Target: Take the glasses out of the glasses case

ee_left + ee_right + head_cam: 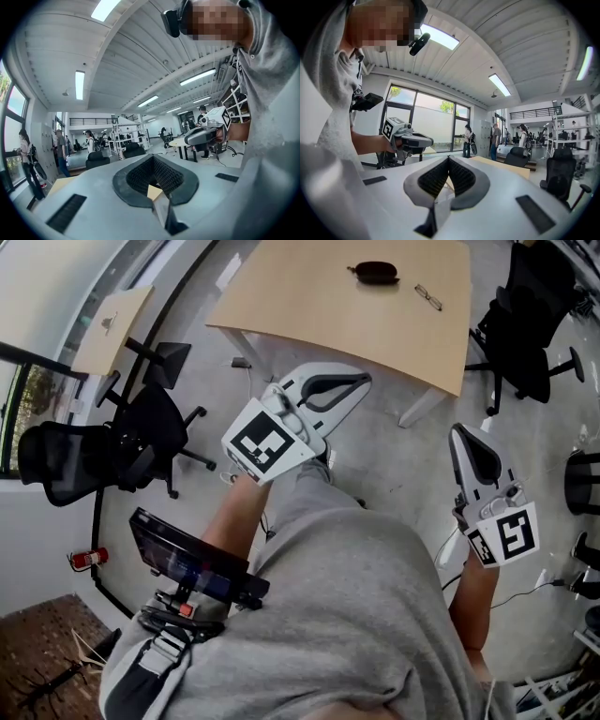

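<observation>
From above, the head view alone showed the desk [309, 296]: one pale wooden top with rounded corners. On it lay one dark oval glasses case [375, 273] near the far edge. One thin-framed pair of glasses [428, 297] lay flat on the bare wood just to the case's right, outside it and not touching it. Neither gripper view caught any of that.

The person, in a soft grey shirt [356, 615], stood well back from the desk on a speckled grey floor [394, 474]. There were two grippers, one in each hand. The left gripper [359, 381] was raised toward the near edge of the desk. The right gripper [457, 434] was held out to the side, well apart from the desk. Each was a smooth white shell carrying one cube [267, 442] with black-and-white square markers.

The gripper views gave what the head view could not. In each, the jaws were clenched together, their black ribbed pads meeting in a narrow V with nothing between them. Each view also caught the other gripper held out in a hand. Behind were a ribbed white ceiling with long strip lights [78, 84], tall windows and black office chairs. The right gripper view showed three people [494, 140] standing far off.
</observation>
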Demonstrator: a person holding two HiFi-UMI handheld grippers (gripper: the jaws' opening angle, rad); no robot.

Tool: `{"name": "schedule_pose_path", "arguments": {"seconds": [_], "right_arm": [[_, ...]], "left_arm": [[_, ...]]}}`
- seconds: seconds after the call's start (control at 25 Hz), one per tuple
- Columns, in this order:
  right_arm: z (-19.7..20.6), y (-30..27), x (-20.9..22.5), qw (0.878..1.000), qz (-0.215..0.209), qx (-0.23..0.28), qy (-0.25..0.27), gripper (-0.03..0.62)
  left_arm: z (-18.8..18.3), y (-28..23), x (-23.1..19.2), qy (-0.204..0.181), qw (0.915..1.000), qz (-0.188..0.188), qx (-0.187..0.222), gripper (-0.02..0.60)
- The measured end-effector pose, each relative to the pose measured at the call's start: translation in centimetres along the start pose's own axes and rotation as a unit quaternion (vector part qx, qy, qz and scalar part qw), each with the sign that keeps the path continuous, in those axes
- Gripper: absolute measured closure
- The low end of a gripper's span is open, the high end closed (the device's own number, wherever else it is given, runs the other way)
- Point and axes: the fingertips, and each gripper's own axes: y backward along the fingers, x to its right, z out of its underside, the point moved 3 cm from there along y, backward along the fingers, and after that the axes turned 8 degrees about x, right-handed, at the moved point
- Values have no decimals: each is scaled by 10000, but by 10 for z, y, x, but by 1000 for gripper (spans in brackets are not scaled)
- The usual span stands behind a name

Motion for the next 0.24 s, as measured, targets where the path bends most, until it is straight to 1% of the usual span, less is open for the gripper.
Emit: {"name": "schedule_pose_path", "arguments": {"seconds": [0.24], "right_arm": [[1, -1, 2, 10000, -30, -6, -27, 586]], "left_arm": [[-1, -2, -2, -5, 10000, -24, 7, 577]]}}
